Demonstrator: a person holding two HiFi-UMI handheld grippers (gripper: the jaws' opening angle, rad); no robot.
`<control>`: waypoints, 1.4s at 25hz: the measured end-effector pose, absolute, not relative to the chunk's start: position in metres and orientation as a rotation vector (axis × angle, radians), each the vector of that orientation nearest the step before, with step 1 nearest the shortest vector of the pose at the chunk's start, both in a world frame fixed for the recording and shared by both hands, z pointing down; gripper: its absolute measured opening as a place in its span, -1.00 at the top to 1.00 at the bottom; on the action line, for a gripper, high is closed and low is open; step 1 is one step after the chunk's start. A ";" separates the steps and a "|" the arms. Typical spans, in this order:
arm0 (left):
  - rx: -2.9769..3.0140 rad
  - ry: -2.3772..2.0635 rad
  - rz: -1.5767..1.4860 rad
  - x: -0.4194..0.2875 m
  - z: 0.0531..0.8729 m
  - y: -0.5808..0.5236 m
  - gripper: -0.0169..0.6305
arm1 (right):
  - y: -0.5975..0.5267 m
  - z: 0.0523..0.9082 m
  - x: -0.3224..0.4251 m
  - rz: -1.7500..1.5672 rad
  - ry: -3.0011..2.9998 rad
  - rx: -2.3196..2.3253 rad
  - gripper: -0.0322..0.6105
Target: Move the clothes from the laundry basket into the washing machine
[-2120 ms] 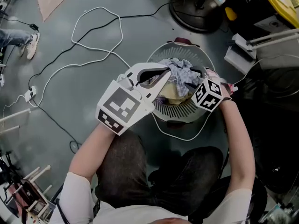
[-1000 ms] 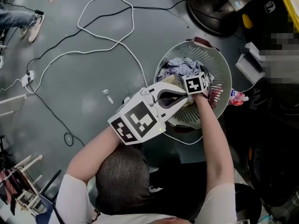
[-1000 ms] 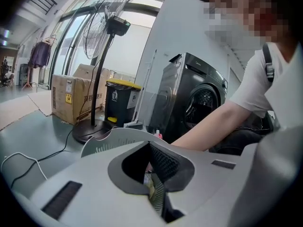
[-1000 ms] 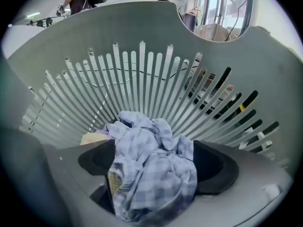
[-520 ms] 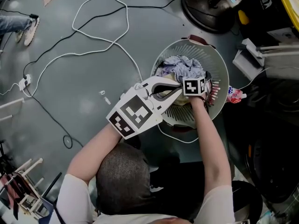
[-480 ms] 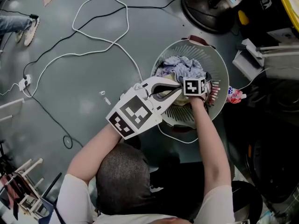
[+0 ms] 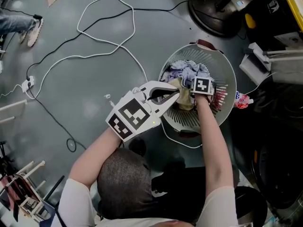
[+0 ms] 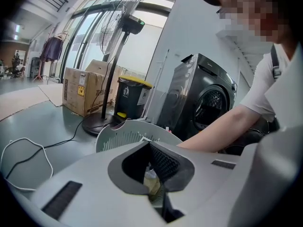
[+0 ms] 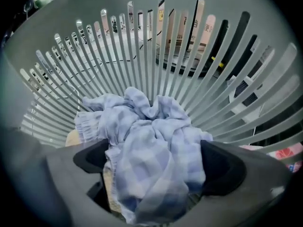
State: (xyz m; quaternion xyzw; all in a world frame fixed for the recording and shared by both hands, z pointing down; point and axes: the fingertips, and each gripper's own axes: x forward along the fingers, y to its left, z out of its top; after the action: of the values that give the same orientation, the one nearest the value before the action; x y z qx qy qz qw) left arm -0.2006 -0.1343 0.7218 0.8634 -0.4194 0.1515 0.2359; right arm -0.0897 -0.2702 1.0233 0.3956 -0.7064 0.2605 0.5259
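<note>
My right claw (image 9: 158, 167) is spread wide inside the laundry basket (image 9: 156, 46), with the blue checked cloth (image 9: 142, 136) bunched between its jaws. My left claw (image 8: 149, 146), just beside it, is pressed together at the tips, pinching the beige cloth (image 7: 183, 99), I think.

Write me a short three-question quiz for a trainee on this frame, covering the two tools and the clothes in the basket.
1. True or false: the right tool has its jaws apart, with the blue checked cloth between them.
2. Where does the blue checked cloth lie? A) in the laundry basket B) in a drawer C) on a shelf
3. Fill in: the beige cloth shows between the nearly closed jaws of the ____ tool.
Key: 1 true; 2 A; 3 the left tool.
</note>
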 end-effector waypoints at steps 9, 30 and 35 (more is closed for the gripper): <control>2.332 -1.188 0.379 -0.207 0.734 -0.140 0.93 | -0.266 1.031 -0.103 0.662 -1.705 0.796 -0.47; 2.360 -1.251 0.438 -0.200 0.720 -0.153 0.93 | -0.259 0.946 -0.119 0.319 -2.012 0.756 0.78; 2.307 -1.310 0.413 -0.218 0.720 -0.156 0.93 | -0.264 0.912 -0.117 0.215 -2.076 0.784 0.78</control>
State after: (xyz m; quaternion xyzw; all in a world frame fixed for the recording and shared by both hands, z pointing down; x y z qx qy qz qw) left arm -0.2179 -0.1559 0.7199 0.8370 -0.4751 0.1497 0.2263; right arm -0.1170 -0.2644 0.9118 0.3157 -0.8360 0.0864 0.4404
